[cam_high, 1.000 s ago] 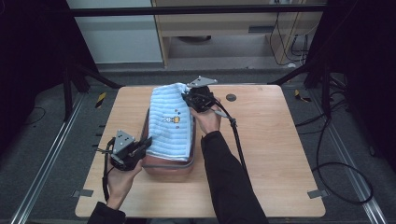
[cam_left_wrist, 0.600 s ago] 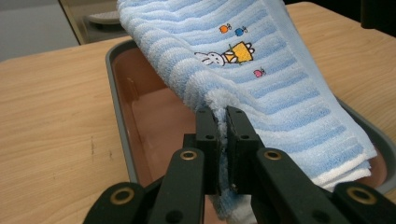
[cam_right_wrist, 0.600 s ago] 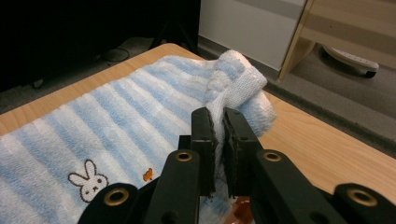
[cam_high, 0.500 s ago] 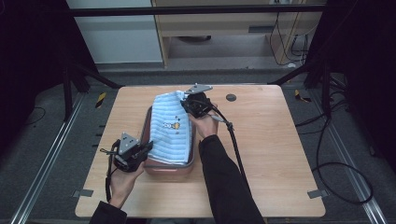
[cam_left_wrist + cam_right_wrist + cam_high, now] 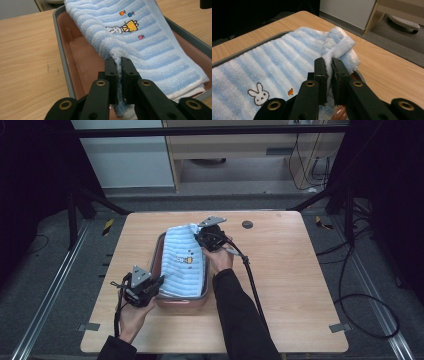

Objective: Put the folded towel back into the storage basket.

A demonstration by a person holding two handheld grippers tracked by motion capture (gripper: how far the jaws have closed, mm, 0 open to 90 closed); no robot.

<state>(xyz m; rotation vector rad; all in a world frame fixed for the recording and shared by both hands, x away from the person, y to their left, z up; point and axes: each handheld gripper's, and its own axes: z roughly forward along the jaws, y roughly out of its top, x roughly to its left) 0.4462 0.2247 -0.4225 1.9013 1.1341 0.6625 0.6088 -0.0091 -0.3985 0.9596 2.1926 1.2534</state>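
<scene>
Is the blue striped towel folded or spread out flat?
Folded: the towel shows stacked layers at its edge and lies as a narrow pad in the tray.

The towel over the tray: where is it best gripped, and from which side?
By its corners at opposite ends, as now: the left gripper pinches the near corner of the towel, the right gripper the bunched far corner. Both corners stick out past the tray, so jaws can probably close on them from outside.
</scene>
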